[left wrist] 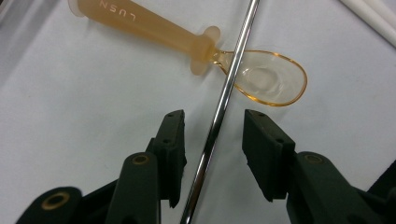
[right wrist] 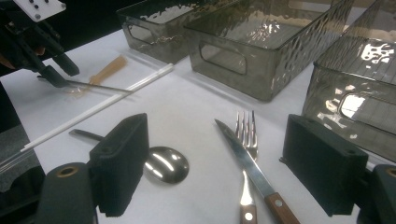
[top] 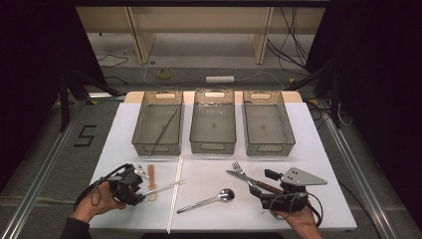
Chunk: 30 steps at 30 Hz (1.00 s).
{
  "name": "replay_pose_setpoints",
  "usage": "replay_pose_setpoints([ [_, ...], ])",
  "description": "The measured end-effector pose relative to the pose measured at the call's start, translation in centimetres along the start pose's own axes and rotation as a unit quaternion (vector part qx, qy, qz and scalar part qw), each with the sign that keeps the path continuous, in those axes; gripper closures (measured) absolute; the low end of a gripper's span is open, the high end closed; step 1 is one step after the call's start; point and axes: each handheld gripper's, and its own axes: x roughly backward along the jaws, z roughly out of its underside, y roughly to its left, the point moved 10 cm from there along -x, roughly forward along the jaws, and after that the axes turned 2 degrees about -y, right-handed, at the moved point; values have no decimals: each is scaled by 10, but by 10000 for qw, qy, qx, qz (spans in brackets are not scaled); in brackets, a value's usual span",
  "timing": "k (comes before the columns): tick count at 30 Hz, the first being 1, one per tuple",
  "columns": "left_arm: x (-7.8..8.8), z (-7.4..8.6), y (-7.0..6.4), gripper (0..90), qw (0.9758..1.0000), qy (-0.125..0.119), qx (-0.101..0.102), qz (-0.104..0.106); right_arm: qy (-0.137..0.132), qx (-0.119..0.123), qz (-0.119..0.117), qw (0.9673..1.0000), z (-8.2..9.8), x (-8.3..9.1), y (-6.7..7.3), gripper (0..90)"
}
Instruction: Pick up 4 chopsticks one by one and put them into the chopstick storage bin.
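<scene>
Polished steel is what I have between the jaws of my left claw (left wrist: 212, 154): a thin metal chopstick (left wrist: 219, 109) that lies on the white table (left wrist: 70, 140) and crosses over the clear bowl of an amber plastic spoon (left wrist: 187, 44). In the left gripper view the rod runs from the bottom centre up to the top, a little right of centre. The jaws stand apart on both sides of it and the pads do not press it yet, so it is not gripped.

To do this step well, I think I must keep the rod in the middle of the gap, so both pads meet it at the same time. If only one pad touches first, the round rod can roll away or push the spoon. I should close slowly and low, near the table, then lift straight up so that the spoon stays behind.

In the high view the chopstick (top: 161, 187) is at the lower left of the frame, beside a pair of white chopsticks (top: 175, 191). I judge that it belongs in the left basket (top: 141, 130), where a similar rod already lies.

My right claw (right wrist: 233, 172) rests with its jaws wide apart and empty above the fork (right wrist: 246, 140) and the knife (right wrist: 243, 156).
</scene>
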Motion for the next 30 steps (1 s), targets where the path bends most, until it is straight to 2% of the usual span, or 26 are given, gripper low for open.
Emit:
replay_pose_setpoints([
  [14, -5, 2, -2, 647, 9999, 81, -32, 66, -1, -12, -5, 10000, 0, 0, 0, 238],
  [17, -6, 2, -1, 658, 9999, 119, -98, 53, -4, -12, -3, 10000, 0, 0, 0, 238],
  [30, -8, 1, -3, 727, 9998, 78, -143, 105, -2, -9, -4, 10000, 0, 0, 0, 238],
])
